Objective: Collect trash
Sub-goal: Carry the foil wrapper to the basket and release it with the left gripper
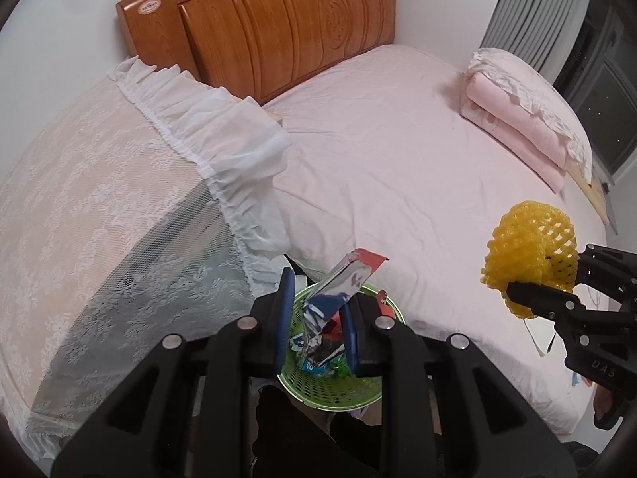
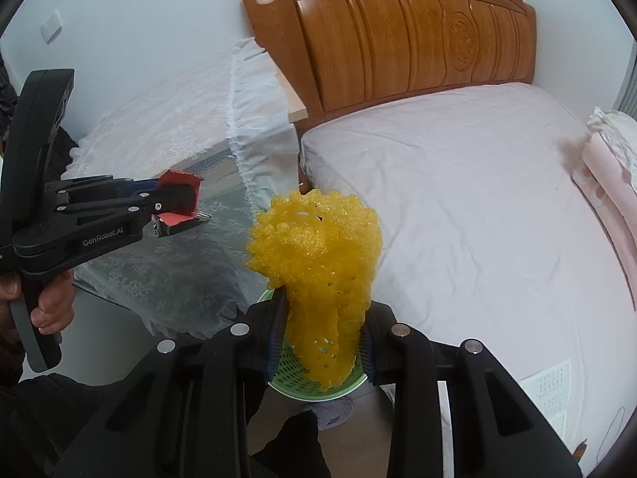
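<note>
My left gripper point(image 1: 318, 318) is shut on a crumpled red, silver and blue wrapper point(image 1: 342, 283), which sticks up between the blue pads. Right below it stands a green mesh basket point(image 1: 330, 392) with several scraps inside. In the right wrist view the same left gripper point(image 2: 179, 207) shows at the left with the red wrapper point(image 2: 181, 183) clamped at its tip. My right gripper point(image 2: 324, 318) is shut on a yellow foam fruit net point(image 2: 318, 255), above the green basket point(image 2: 290, 374). From the left wrist view the right gripper point(image 1: 517, 292) and the yellow net point(image 1: 525, 247) hang over the bed's near right side.
A bed with a pink sheet point(image 1: 398, 151) and a wooden headboard point(image 1: 286, 28) fills the room. Folded pink bedding point(image 1: 525, 119) lies at its far right. A lace-covered stand point(image 1: 99, 199) is left of the basket. A printed paper point(image 2: 545, 394) lies on the sheet. A person's hand point(image 2: 47, 306) grips the left handle.
</note>
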Motion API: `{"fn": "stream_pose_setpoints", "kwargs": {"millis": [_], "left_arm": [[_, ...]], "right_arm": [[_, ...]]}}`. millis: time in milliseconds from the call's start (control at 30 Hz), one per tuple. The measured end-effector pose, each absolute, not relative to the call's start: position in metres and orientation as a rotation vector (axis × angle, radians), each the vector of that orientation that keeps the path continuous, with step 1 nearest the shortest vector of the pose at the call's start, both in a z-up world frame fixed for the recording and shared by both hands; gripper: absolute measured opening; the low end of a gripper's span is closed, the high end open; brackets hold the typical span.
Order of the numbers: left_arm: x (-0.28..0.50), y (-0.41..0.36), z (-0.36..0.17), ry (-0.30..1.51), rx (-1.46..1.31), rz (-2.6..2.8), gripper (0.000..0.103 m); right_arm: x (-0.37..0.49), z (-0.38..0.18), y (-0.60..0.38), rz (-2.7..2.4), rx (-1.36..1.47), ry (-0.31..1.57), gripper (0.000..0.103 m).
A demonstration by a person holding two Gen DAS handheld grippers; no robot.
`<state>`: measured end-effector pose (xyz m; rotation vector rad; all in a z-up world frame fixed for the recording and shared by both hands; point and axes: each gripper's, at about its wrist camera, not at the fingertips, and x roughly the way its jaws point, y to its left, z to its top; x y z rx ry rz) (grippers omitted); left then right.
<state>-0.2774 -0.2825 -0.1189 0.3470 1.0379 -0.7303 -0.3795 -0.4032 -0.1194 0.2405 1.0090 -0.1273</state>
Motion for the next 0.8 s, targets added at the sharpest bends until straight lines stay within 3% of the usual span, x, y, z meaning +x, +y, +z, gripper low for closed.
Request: {"fn": "stream_pose_setpoints", "kwargs": {"millis": [800], "left_arm": [[-0.288,-0.324,-0.197,1.183,0.542,-0.862,0.022]], "right_arm": [[-0.391,-0.157,-0.424,-0.229,0.350,1.104,0.032]]}}
